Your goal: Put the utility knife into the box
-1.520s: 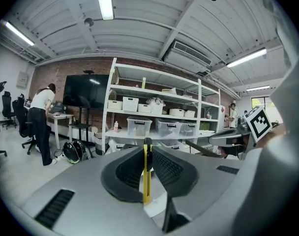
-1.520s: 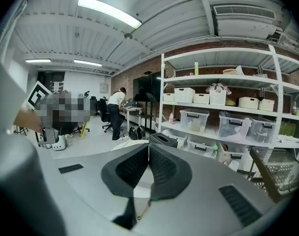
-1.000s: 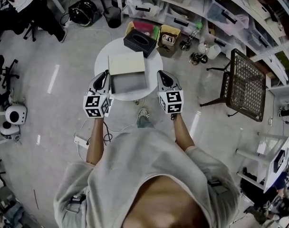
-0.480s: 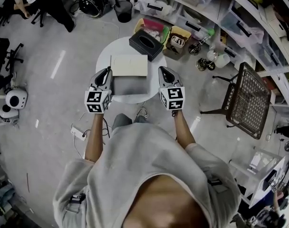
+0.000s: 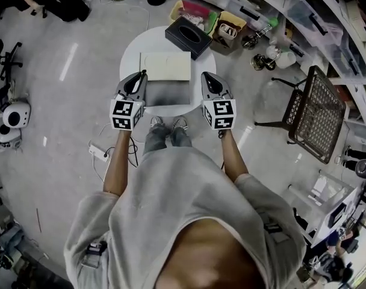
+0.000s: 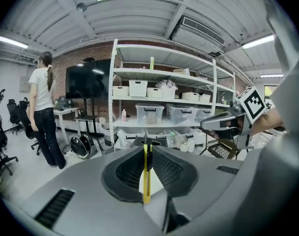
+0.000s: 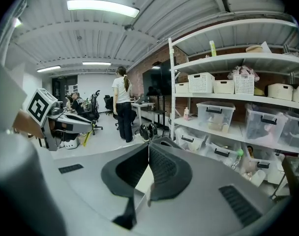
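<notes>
- Currently the left gripper (image 5: 139,77) hangs at the 9 o'clock side of the box (image 5: 165,94), just beside its wall, seen from the head view.
- Its jaws are clamped on the utility knife (image 6: 146,173); in the left gripper view the yellow body stands on edge between the two black pads, pointing away from the camera.
- So the knife is outside the box, up in that gripper.
- The right gripper (image 5: 206,77) hangs at the box's 3 o'clock side, jaws pressed together with nothing between them, as the right gripper view shows.
- The box sits on a round white table (image 5: 128,59), open, with its pale lid (image 5: 165,66) lying back towards 12 o'clock.
- A black tissue box (image 5: 189,36) rests at the table's 1 o'clock edge.
- A mesh chair (image 5: 310,114) stands well apart at 3 o'clock.
</notes>
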Motion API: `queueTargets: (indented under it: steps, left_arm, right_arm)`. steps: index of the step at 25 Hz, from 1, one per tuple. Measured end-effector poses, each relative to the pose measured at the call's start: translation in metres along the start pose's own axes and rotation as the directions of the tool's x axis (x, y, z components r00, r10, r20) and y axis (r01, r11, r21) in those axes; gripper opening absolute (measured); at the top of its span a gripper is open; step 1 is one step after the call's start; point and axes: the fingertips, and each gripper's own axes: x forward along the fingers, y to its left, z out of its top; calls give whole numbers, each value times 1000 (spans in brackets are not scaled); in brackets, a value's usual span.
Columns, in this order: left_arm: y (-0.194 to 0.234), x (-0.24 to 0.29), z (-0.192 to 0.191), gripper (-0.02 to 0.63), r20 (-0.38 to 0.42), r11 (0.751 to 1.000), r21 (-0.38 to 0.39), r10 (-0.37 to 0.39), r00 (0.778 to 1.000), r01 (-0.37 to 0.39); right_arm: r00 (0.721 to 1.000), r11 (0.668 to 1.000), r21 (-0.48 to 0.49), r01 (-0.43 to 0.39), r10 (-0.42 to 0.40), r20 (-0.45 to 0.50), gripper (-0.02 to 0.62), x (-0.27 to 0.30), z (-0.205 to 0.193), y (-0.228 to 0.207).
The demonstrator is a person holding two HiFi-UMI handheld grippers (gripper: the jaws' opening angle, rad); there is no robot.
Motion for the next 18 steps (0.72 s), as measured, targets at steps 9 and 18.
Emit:
queueTargets:
  steps: [9,18]
  left_arm:
    - [-25,18,-32,61,-92,992,54,-109,990,114]
    - [-49,29,-72,61,-202,972,106,-187,961,211]
  right_arm:
    - [998,999,28,16,-15,-67,31,-1,-29,8]
    - [992,998,60,34,-27,-122,31,-9,-58,5]
